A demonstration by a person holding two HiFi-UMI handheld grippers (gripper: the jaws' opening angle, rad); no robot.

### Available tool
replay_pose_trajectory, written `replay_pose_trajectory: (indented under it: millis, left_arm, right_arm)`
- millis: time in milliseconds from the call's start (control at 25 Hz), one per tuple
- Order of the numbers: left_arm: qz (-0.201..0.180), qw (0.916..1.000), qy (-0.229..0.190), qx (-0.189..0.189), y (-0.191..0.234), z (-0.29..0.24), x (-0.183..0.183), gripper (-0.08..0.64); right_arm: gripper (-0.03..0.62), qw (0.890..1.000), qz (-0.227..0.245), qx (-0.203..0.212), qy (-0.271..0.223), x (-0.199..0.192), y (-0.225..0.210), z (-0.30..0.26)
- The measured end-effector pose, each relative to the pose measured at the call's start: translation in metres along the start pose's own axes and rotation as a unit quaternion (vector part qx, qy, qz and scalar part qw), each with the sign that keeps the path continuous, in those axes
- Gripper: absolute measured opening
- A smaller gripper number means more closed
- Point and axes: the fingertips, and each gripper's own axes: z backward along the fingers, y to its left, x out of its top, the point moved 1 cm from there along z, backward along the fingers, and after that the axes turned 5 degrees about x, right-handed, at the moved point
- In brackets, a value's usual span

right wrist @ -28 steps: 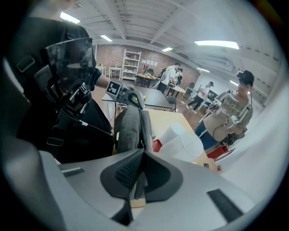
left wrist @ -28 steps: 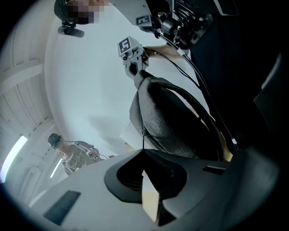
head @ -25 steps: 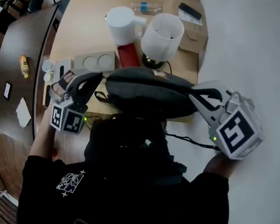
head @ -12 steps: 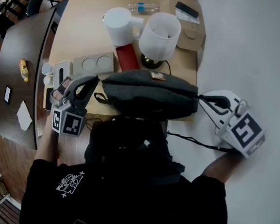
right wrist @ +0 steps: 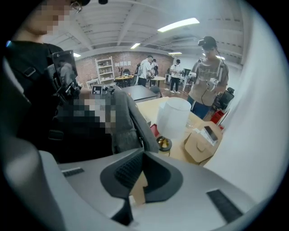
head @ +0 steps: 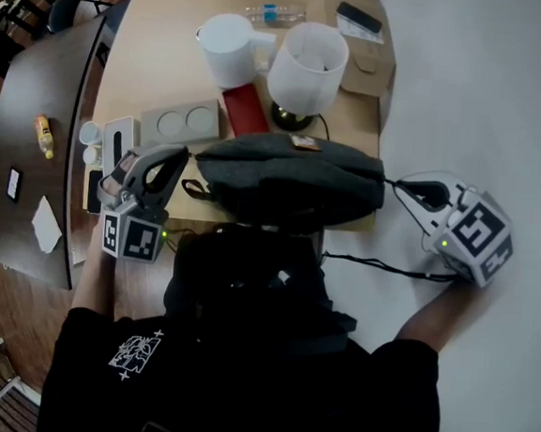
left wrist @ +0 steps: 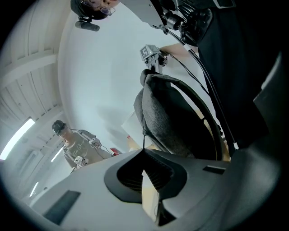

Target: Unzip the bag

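With the bag (head: 288, 179) lying along the counter's (head: 163, 50) near edge, my left hand-held gripper (head: 184, 155) pinching its left-end cord (left wrist: 144, 137) and my right hand-held gripper (head: 397, 184) clenching what looks like the zipper pull (right wrist: 141, 143), I am risking it slipping free under a hard rightward tug.

We've got a dark grey fabric bag (head: 288, 179), long and puffy, lying sideways along the near edge of the tan table (head: 162, 60), with its right end reaching the table's corner. There's a small tan patch (head: 305, 145) on top and a black strap (head: 195, 191) looped at the left end. We can't make out the zip.
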Motion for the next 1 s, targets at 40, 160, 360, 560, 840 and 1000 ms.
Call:
replay_pose_trajectory:
  millis: [40,160,360,560,840,1000]
  left_arm:
    - [0.001,1.0000,0.002,0.001,0.000,0.000,-0.002,0.003]
    - [-0.003,0.9999,0.013,0.003,-0.001,0.005,-0.013,0.003]
    - [0.017,0.9994,0.029,0.008,-0.007,0.011,-0.032,0.003]
    - [0.035,0.9986,0.040,0.003,-0.020,0.015,-0.044,0.003]
    - [0.043,0.9970,0.063,-0.013,-0.049,0.010,-0.070,0.003]
    - [0.048,0.9960,0.072,-0.021,-0.058,0.003,-0.078,0.003]
  right_arm:
    - [0.017,1.000,-0.011,0.004,0.001,-0.004,-0.002,-0.002]
    - [0.017,0.999,-0.039,0.025,0.004,-0.019,-0.003,-0.013]
    - [0.015,0.997,-0.063,0.045,0.012,-0.041,0.001,-0.041]
    - [0.015,0.996,-0.059,0.058,0.013,-0.047,0.003,-0.068]
    - [0.015,0.995,-0.073,0.075,0.005,-0.057,0.005,-0.082]
    - [0.015,0.993,-0.086,0.081,-0.004,-0.062,0.003,-0.086]
